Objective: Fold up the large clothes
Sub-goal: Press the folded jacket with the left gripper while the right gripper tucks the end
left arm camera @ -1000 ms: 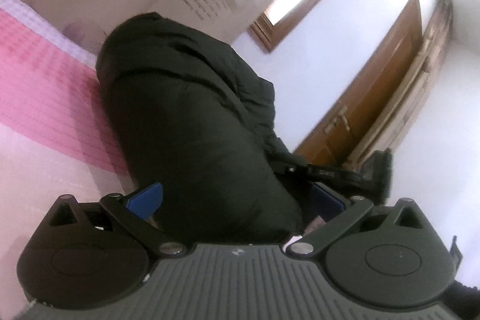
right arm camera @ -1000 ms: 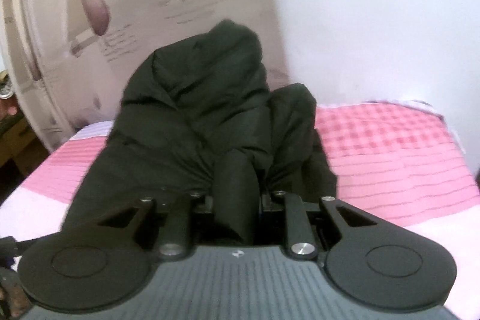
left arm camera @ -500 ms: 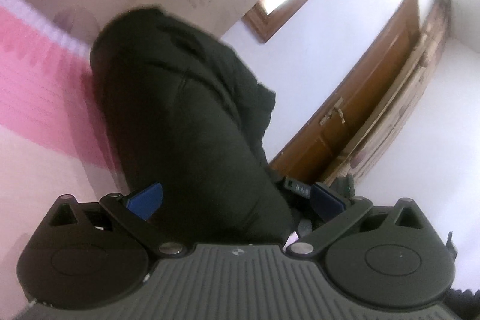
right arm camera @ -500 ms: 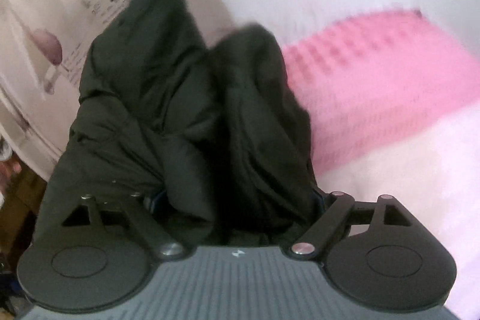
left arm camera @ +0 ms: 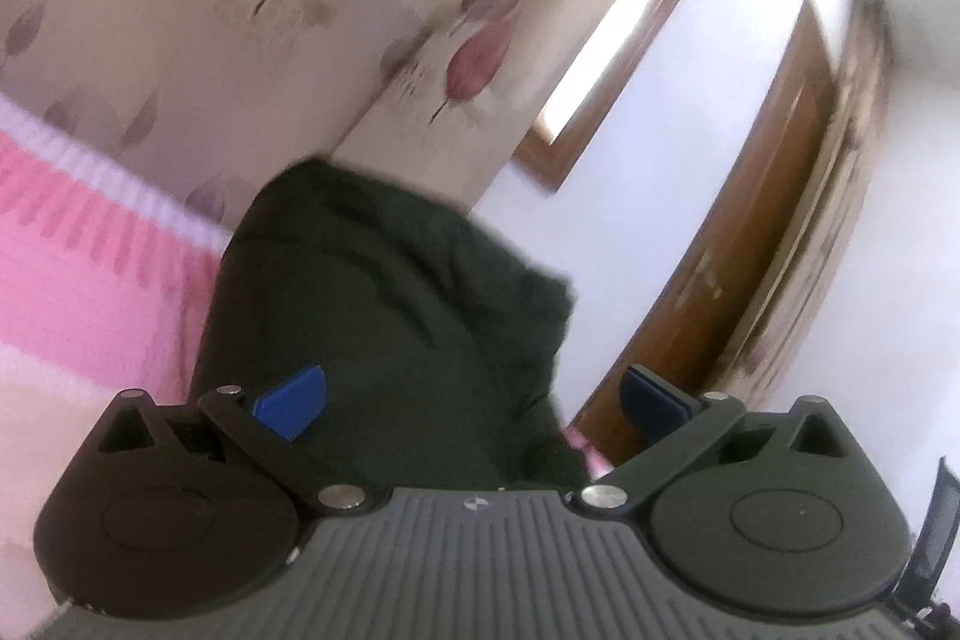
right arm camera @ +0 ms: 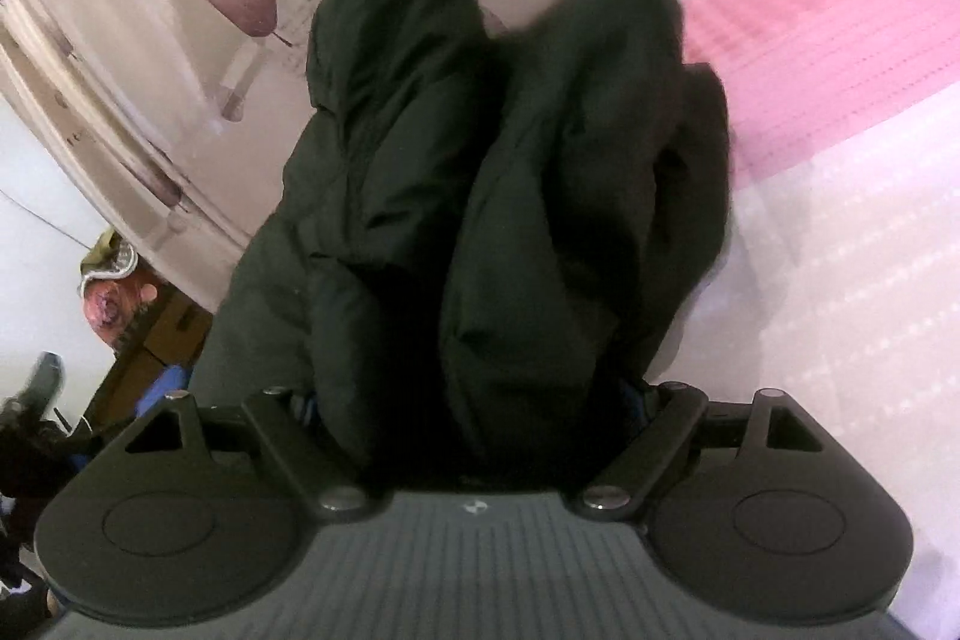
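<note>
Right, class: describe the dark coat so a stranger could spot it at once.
Find the pink checked bedspread in front of the leaf-print curtain. The coat rises from it in a puffy heap between the right gripper's fingers. It is the only black thing among pale pinks and creams.

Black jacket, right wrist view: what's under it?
The black jacket lies bunched on the pink bedspread. The bedding directly beneath is covered, as are the right gripper fingers, buried in fabric.

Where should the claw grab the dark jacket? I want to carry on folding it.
Probably the thick folded roll of the jacket lying between the right claw fingers: come straight along it from the near end. That roll is narrow; elsewhere the fabric spreads wide over the pink bedspread.
</note>
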A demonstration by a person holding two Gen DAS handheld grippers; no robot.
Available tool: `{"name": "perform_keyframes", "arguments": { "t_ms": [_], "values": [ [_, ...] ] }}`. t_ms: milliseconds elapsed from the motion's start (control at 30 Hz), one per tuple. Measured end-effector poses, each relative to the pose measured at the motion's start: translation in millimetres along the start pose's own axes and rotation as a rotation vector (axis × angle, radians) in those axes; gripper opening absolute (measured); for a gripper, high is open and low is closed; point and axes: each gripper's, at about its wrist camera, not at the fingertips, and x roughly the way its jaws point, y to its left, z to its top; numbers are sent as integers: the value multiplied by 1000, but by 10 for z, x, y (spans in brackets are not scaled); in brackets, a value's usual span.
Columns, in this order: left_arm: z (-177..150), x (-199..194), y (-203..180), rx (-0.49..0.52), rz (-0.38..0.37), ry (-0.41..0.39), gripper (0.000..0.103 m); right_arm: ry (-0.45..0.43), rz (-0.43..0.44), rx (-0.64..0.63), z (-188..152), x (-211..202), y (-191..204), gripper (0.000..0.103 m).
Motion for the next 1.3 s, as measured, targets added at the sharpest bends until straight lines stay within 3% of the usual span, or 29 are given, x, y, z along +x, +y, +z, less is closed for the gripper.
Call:
{"name": "perform_keyframes", "arguments": {
  "t_ms": [133,267,400,500,667,767,833,900,933,1100,1300],
  "values": [
    [-7,179,-260,55,-94,26,103,-37,10,72,-9,-212,-96,85],
    [-216,509,-550,128,-185,117,103,-103,-28,59,59,-497,-59,86],
    [-459,783,-592,81,-205,204,102,-208,-136,-91,264,-835,175,86],
    [-586,895,-623,83,-211,213,103,-260,-114,-272,559,-884,548,85],
    [-655,1041,-616,101,-198,263,103,-203,-67,-550,995,-397,1196,80],
    [-653,1068,-551,64,-201,273,103,-132,-113,-688,1132,33,1396,70],
    [-650,1096,-509,44,-201,273,103,-72,-223,-741,1167,299,1353,55],
    [-658,1106,-474,39,-201,271,103,-3,-324,-719,1198,474,1162,42],
    [-670,1108,-463,39,-205,269,103,16,-353,-698,1187,503,1048,40],
    [-738,1140,-473,56,-215,271,103,34,-416,-631,1079,476,736,39],
    [-759,1162,-500,70,-201,287,102,37,-429,-580,976,538,491,39]
  ]
}}
